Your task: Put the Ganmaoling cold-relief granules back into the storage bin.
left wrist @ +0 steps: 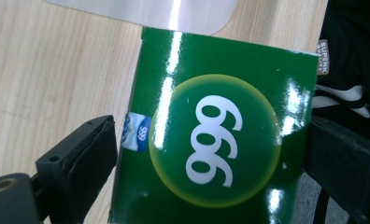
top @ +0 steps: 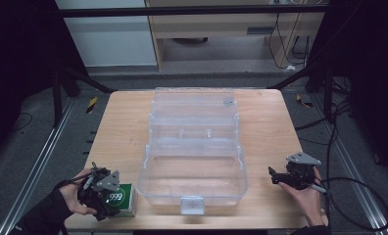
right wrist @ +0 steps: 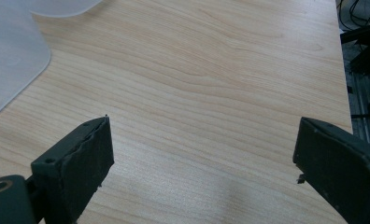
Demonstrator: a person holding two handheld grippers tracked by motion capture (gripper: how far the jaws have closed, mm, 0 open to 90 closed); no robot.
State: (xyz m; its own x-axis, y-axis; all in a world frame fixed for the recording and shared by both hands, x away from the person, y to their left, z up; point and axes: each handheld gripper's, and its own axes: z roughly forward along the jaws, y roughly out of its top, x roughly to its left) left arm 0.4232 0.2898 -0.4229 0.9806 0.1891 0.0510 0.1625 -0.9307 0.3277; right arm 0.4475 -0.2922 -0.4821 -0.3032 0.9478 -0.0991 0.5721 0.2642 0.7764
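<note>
A glossy green carton (top: pixel 127 200) printed with "999" in a yellow-rimmed circle stands at the table's near left corner. My left gripper (top: pixel 112 196) is around it, held by a hand. In the left gripper view the carton (left wrist: pixel 211 135) sits between the jaws of my left gripper (left wrist: pixel 209 126), which are spread wide, with a thin gap at the left pad (left wrist: pixel 87 154). My right gripper (top: pixel 274 176) rests in the other hand near the table's front right. It points left and is open over bare wood, with nothing between the jaws of my right gripper (right wrist: pixel 204 126).
A large clear plastic case (top: pixel 145 171) lies open in the middle of the wooden table (top: pixel 118 122), its lid folded back. Its corner (right wrist: pixel 10 60) is near the right gripper, and its edge (left wrist: pixel 141 11) is just beyond the carton. Cables trail on the floor at right.
</note>
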